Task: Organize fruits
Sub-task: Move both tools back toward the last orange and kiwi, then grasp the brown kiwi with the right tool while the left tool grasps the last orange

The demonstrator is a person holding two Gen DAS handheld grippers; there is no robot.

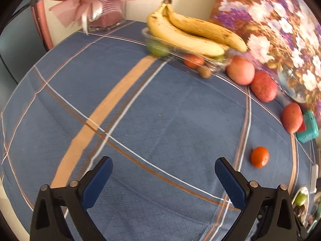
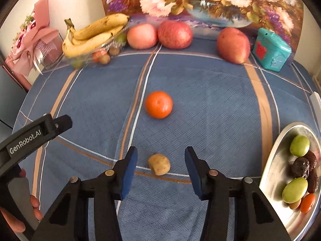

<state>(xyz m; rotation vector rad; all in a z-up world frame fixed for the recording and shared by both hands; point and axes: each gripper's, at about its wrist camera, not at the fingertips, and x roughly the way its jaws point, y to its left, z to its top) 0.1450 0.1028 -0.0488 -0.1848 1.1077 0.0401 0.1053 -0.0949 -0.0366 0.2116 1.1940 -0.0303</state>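
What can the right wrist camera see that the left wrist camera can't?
Only the right wrist view shows the small tan fruit lying between the right claw fingers, untouched, and the person's hand. Only the left wrist view shows the open left claw from behind, nothing between its fingers. Both show the bananas, the tangerine, three red fruits, the teal box and the metal plate.

Bright, even light; slight motion blur, strong fisheye bending at edges.
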